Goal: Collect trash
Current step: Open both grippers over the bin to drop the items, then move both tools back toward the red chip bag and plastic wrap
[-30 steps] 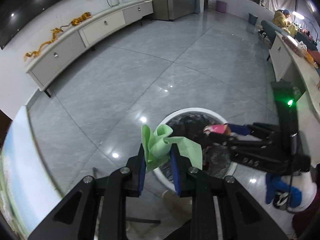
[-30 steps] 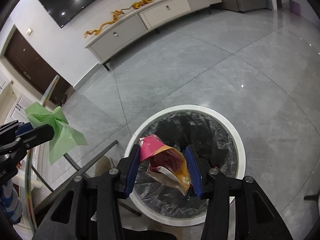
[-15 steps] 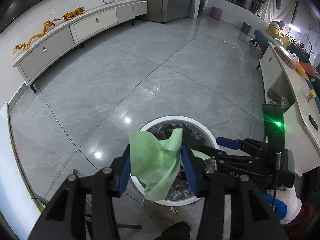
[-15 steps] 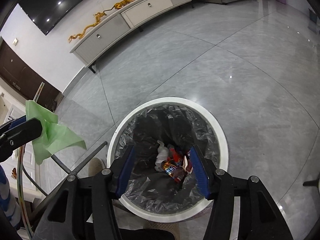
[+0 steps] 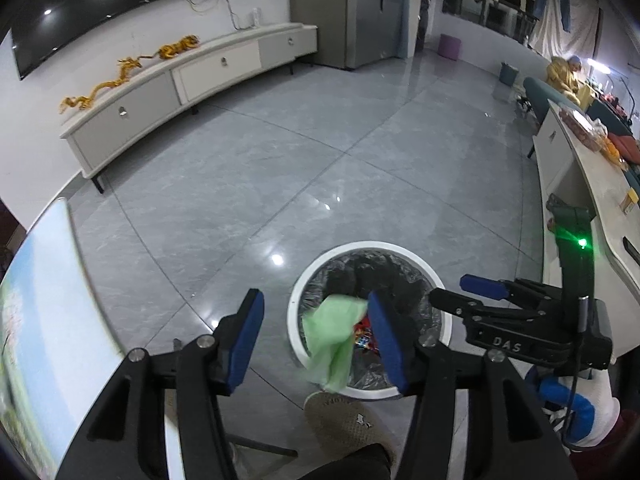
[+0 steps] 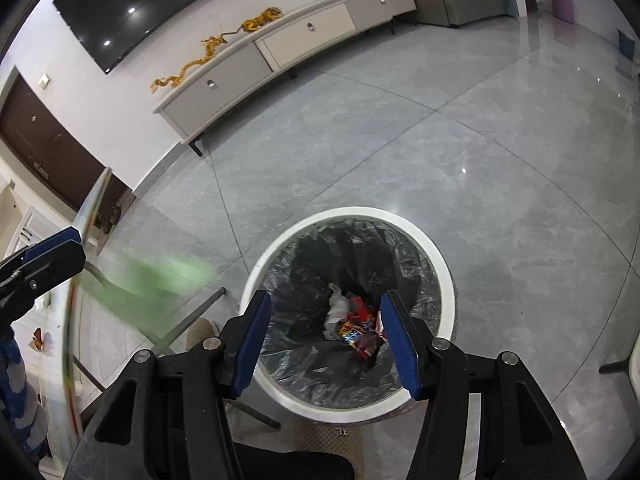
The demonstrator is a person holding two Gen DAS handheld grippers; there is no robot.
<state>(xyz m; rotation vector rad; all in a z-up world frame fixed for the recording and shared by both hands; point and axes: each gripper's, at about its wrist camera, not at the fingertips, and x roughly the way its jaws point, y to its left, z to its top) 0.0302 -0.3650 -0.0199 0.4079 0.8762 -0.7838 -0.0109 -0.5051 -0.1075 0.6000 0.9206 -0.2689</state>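
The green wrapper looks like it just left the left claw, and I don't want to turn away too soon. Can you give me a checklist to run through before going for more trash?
1. Left claw has let go: ok. Its jaws have just been opening, and the pads stand clear of the green wrapper.
2. Green wrapper inside the trash bin: cannot tell. It is blurred in mid-fall near the bin's near rim.
3. Right claw empty: ok, open with nothing between the pads.
4. Right claw's wrapper in the bin: ok, colourful wrappers lie at the bottom.
5. Bin liner seated over the rim: cannot tell.
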